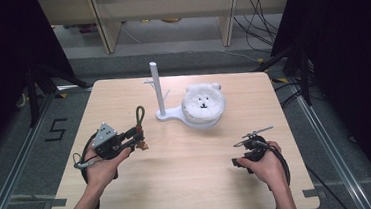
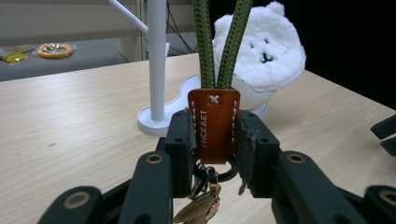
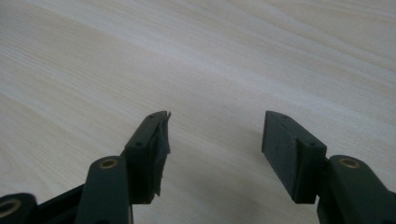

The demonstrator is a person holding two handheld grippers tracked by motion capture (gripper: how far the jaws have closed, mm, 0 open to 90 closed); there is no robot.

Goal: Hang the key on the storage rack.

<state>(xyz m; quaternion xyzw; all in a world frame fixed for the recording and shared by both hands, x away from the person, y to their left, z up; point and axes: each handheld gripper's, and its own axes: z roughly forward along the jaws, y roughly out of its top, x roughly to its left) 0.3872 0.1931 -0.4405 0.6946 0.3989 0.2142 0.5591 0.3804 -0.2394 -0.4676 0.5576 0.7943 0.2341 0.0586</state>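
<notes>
Left tongs (image 2: pixel 215 140) clenched on brown leather tab (image 2: pixel 214 123) of green cord-loop keychain (image 1: pixel 139 119), held above wooden counter (image 1: pixel 189 179) near white peg stand (image 1: pixel 157 89); right tongs (image 3: pixel 215 144) released; risk: floppy loop misses peg.

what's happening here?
A person works at a table with tongs in each hand. The left tongs are shut on the brown leather tab of a keychain, its green cord loop standing up and keys dangling below. Ahead stands a white stand with side pegs, its base joined to a dish holding a white plush bear. The right tongs sit open and empty over bare tabletop.
</notes>
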